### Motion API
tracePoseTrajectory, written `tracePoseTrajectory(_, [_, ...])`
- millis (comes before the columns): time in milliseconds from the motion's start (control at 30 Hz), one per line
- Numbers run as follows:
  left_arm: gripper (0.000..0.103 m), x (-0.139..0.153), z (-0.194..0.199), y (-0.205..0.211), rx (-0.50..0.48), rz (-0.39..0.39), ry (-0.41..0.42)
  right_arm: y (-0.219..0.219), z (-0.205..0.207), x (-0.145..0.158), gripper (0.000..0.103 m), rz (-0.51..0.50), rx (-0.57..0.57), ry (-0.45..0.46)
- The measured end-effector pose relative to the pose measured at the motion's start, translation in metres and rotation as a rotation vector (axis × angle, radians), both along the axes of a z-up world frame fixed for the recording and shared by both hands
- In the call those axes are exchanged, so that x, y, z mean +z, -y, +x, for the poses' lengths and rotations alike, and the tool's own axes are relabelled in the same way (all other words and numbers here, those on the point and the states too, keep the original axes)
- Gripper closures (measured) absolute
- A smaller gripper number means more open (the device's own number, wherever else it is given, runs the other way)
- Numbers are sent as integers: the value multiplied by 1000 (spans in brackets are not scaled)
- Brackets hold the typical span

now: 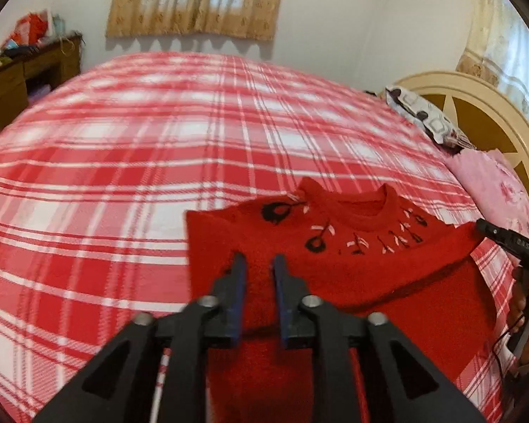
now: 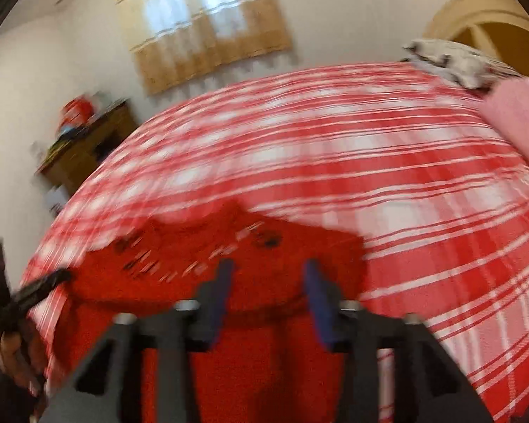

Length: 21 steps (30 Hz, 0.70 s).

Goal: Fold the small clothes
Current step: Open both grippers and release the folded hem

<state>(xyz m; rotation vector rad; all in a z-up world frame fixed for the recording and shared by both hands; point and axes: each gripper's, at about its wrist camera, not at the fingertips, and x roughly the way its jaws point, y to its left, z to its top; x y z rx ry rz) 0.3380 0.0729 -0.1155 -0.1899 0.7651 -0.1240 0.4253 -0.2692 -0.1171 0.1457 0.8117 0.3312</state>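
Note:
A small red sweater (image 1: 352,264) with black and pink embroidery near the collar lies on the red and white plaid bed (image 1: 158,141), its upper half folded over the lower part. My left gripper (image 1: 259,264) hovers above the sweater's left side, jaws apart and empty. In the blurred right wrist view the sweater (image 2: 211,275) lies below my right gripper (image 2: 268,271), which is open and empty over its right side. The right gripper also shows at the right edge of the left wrist view (image 1: 504,239), and the left gripper at the left edge of the right wrist view (image 2: 28,292).
A pink pillow (image 1: 493,183) and a patterned pillow (image 1: 423,116) lie by the cream headboard (image 1: 476,105) at the right. A wooden desk (image 1: 24,74) with clutter stands at the far left. A curtained window (image 1: 197,0) is on the far wall.

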Motion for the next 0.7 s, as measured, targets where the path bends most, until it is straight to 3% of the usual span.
tracePoseTrajectory(33, [50, 3, -7, -1, 8, 27, 19, -9, -5, -2, 49, -2, 52, -26])
tracePoseTrajectory(100, [34, 8, -23, -1, 12, 76, 67, -32, -14, -12, 49, -20, 163, -97])
tracePoseTrajectory(200, [31, 4, -38, 8, -41, 150, 75, -72, -15, -36, 49, -128, 286, -207])
tracePoseTrajectory(267, [29, -7, -33, 18, -65, 221, 37, -89, -6, -44, 49, -208, 286, -190])
tracePoseTrajectory(333, [29, -14, -20, 28, -48, 306, 15, -94, 13, -42, 49, -199, 250, -180])
tracePoseTrajectory(500, [28, -4, 6, 16, 46, 311, 31, -76, 43, -10, 49, -111, 116, -74])
tracePoseTrajectory(600, [27, 4, 11, -4, 97, 236, 24, -63, 34, -2, 49, -77, 100, -69])
tracePoseTrajectory(700, [18, 5, -3, -12, 114, 228, 33, -47, 12, -7, 49, -92, 88, -76])
